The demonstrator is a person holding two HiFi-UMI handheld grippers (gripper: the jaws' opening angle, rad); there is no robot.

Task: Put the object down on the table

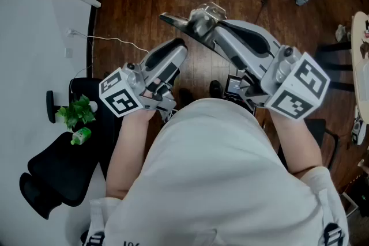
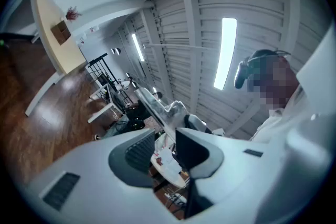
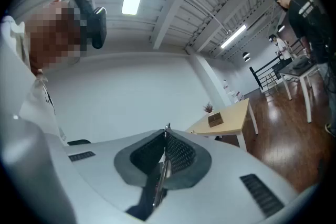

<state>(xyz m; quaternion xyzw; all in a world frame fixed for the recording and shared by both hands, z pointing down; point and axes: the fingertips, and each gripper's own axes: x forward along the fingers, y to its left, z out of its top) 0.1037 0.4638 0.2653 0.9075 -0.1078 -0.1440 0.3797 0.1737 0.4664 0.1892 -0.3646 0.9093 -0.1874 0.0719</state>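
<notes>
Shiny and thin, the flat strip (image 1: pixel 173 20) stuck out of the right gripper (image 1: pixel 200 23), whose jaws were squeezed tight on it, high over the wood floor (image 1: pixel 132 3). The left gripper (image 1: pixel 176 50) had its jaws a little apart, holding nothing.

Showing pale grey shells and black pads on the left gripper (image 1: pixel 180 46) and right gripper (image 1: pixel 197 21). Carrying black-and-white square patterns on both cubes (image 1: pixel 121 98). Glinting silver-grey along the flat object (image 1: pixel 173 21) at the right gripper's tips. Spreading dark brown across the floor (image 1: pixel 132 3) beneath; glowing green in the plant (image 1: pixel 75 112) beside the left gripper.
</notes>
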